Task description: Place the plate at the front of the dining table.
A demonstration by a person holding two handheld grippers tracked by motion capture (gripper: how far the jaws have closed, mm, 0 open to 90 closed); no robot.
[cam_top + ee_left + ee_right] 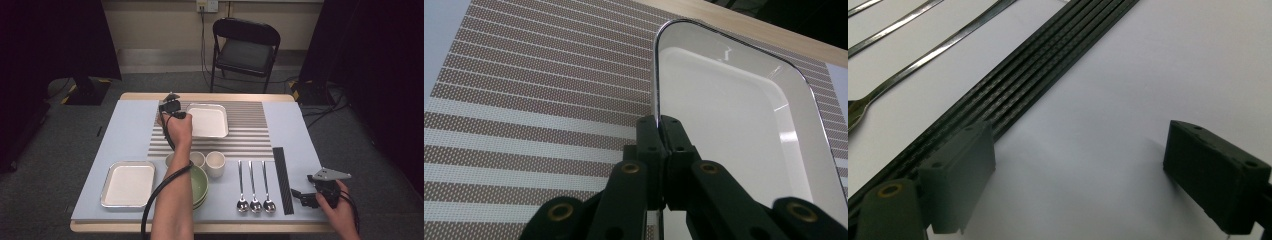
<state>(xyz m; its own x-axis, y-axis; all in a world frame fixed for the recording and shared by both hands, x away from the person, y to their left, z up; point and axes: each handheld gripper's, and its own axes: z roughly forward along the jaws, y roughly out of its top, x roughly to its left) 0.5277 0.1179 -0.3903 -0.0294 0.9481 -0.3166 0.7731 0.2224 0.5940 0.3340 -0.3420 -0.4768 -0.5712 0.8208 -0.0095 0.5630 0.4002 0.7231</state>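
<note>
Near the far edge of the table [125, 125], on the striped mat [250, 130], the left gripper [170, 107] pinches the left rim of the white tray [210, 121], forearm stretched straight forward from the near edge. At the near right corner the right gripper [302, 196] rests low, pointing left toward the black strip [282, 180], its jaws spread with nothing between them. From the left gripper view the jaws press together on the tray's [734, 115] thin metal edge; the right gripper view reveals the strip's [1048, 65] ribbed grooves and spoon handles [913, 55]
</note>
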